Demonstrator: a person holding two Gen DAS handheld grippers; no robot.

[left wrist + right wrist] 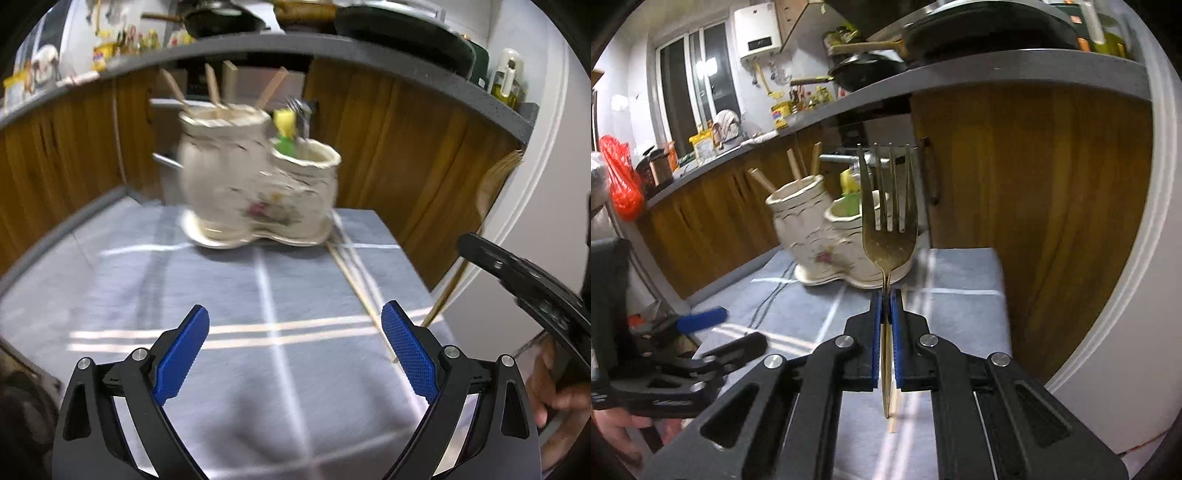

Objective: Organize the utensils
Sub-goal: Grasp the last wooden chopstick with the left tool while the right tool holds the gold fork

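My right gripper [886, 299] was clamped on a fork [888, 221], tines up, raised above the blue-grey cloth [960, 273]; my left gripper [295, 332] hung spread wide with nothing between its pads; the ceramic holder [255, 184] stood at the cloth's far end, chopsticks [354, 273] lying just beside it.
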